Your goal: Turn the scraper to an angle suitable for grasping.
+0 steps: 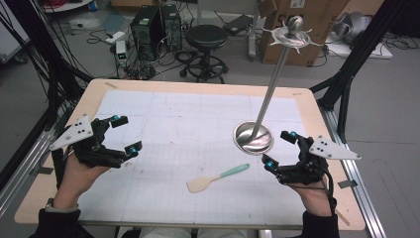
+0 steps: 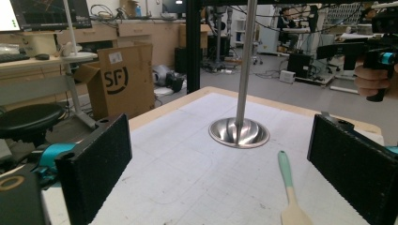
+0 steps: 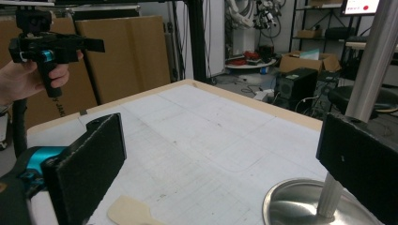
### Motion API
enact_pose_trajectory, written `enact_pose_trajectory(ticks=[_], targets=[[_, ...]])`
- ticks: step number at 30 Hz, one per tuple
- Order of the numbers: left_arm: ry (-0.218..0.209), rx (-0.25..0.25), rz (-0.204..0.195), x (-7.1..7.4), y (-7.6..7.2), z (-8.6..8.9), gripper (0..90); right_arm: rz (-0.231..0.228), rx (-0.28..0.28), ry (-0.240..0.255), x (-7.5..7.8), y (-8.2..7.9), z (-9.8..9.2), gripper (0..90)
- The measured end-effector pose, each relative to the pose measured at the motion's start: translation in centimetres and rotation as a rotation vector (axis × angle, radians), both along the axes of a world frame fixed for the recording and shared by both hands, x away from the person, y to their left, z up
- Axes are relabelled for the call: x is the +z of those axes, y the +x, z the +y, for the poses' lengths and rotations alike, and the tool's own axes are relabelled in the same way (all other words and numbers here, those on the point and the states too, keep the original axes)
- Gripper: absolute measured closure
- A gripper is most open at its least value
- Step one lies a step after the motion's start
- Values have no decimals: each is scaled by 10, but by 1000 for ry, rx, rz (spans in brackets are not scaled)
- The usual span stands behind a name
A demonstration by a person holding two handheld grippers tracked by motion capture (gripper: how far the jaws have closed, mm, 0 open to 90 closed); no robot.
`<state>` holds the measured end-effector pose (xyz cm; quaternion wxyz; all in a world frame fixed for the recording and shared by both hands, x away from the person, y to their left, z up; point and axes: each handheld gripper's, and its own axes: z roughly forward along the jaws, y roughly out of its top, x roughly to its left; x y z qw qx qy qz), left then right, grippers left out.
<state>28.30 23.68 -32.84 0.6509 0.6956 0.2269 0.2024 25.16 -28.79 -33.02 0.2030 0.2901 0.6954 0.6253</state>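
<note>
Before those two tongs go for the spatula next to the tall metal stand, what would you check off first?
1. Right tongs open, nothing between the jaws: ok.
2. Left tongs open and empty: ok.
3. Spatula lying flat on the table, free of the stand: ok.
4. Path from the right tongs to the spatula clear: ok, but the stand's base sits close beside them.
5. Stand upright and steady: cannot tell; only its pole and base look straight.
6. Which end to grip: cannot tell; the green handle points toward the right tongs.
</note>
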Motion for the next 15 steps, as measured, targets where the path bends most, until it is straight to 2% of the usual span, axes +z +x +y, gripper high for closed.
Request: enact_pose_trajectory(ticks=[9,12,13,14,15], targets=[[5,-2,11,-1,0,0,72,24,17,-23,-4,4,8,20],[8,0,12,-2,0,0,72,24,66,-53,-5,5,12,239],[6,1,13,-2,0,0,72,20,89,-63,-6,6,14,279],[5,0,15,-3,-1,1,72,36,114,-68,-7,7,17,335],[5,0,15,-3,-1,1,72,36,114,-68,-7,7,17,335]])
